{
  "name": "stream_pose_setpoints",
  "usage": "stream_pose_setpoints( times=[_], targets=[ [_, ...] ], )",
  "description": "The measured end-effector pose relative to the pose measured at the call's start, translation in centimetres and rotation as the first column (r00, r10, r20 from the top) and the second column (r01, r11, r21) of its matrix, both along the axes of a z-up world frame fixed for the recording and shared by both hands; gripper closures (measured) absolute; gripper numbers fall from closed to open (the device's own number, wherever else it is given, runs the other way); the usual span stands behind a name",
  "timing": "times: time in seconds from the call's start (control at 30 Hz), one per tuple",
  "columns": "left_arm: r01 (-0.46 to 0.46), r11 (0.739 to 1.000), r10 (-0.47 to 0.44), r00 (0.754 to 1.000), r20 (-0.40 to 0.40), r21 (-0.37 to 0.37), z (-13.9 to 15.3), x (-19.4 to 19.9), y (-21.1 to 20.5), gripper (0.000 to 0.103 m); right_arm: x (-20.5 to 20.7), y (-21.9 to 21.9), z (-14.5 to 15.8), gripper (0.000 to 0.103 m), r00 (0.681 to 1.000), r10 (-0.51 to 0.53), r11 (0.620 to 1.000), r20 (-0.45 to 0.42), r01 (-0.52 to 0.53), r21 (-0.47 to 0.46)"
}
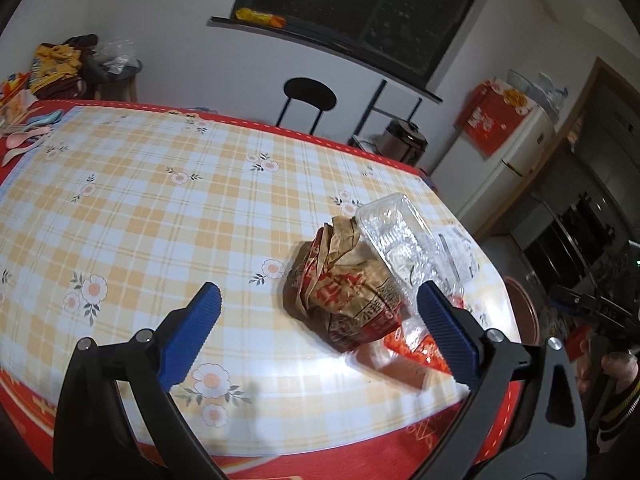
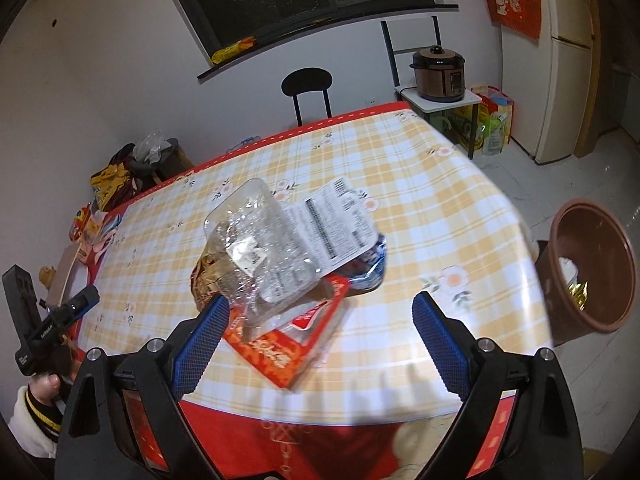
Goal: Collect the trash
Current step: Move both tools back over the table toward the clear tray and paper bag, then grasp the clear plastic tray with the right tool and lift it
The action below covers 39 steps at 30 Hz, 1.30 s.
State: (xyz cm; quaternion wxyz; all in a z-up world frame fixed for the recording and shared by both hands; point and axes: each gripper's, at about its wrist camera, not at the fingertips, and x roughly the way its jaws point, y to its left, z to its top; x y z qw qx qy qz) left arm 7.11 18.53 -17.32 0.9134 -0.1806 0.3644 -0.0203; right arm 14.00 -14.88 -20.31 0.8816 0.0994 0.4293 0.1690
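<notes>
Trash pile sits near the worktop (image 2: 460, 208) edge, none of it lifted yet. Count: one crumpled brown paper bag with red print (image 1: 344, 292), one clear plastic clamshell tray (image 2: 256, 240) leaning on it, one white printed label sheet (image 2: 332, 228), one red flat wrapper (image 2: 272, 350) underneath, one blue-white scrap (image 2: 374, 270). Brown round bin (image 2: 592, 268) beside the worktop already holds some bits. Left gripper (image 1: 320, 328) and right gripper (image 2: 320, 334): fingers spread wide, holding nothing. Judging by this, most of the collecting remains.
</notes>
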Motion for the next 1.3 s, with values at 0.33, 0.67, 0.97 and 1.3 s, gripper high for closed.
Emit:
stream_pose_setpoints(
  times=[0.33, 0.67, 0.97, 1.3],
  targets=[
    [0.101, 0.993, -0.104, 0.993, -0.049, -0.056, -3.4, 2.5, -0.8, 0.007, 0.6, 4.7, -1.0, 0.014, 0.996, 0.084, 0.993, 0.021, -0.082, -0.089],
    [0.113, 0.989, -0.121, 0.989, -0.087, -0.092, -4.8, 4.5, -1.7, 0.007, 6.0, 6.8, -2.0, 0.056, 0.987, 0.162, 0.979, 0.018, -0.158, -0.13],
    [0.122, 0.989, -0.132, 0.984, -0.12, -0.083, -6.1, 5.8, -3.2, 0.007, 10.0, 9.5, -5.4, 0.072, 0.961, 0.277, 0.935, -0.023, -0.275, -0.226],
    [0.107, 0.988, -0.125, 0.977, -0.17, -0.116, -7.9, 7.2, -4.0, 0.007, 12.8, 10.7, -7.7, 0.072, 0.945, 0.322, 0.916, -0.062, -0.327, -0.23]
  ],
)
